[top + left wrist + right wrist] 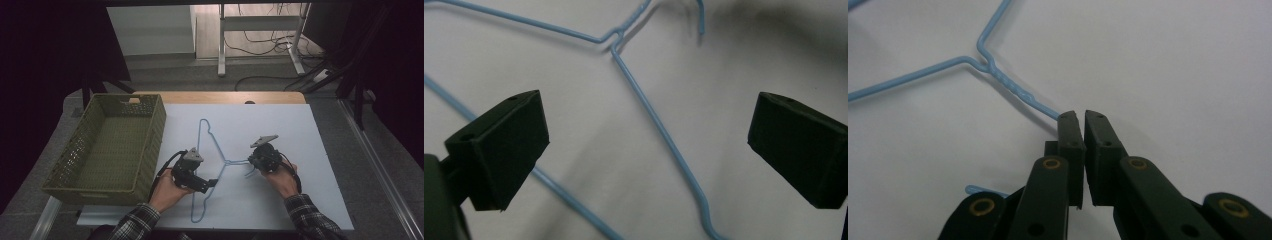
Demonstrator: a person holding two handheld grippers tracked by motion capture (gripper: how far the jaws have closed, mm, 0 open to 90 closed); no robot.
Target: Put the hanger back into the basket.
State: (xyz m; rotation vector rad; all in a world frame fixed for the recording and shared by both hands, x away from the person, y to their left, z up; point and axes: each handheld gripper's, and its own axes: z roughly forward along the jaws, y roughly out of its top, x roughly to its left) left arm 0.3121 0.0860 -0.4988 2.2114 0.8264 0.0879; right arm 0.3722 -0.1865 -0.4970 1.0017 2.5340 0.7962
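A light blue wire hanger [218,146] lies flat on the white table mat [280,130], its hook pointing right. My left gripper [212,183] is held low over the hanger's lower arm and stands open. In the left gripper view the hanger [659,125] runs across the gap between the wide-apart jaws of that gripper [646,150]. My right gripper [252,160] sits at the hanger's hook end. In the right gripper view it [1082,116] is shut, and the hanger's twisted neck [1010,87] passes under its left jaw, not between the jaws.
An empty green woven basket [150,145] stands on the left part of the table, close to my left hand. The table's wooden far edge [220,97] shows beyond the mat. Desk legs and cables [260,45] are on the floor behind.
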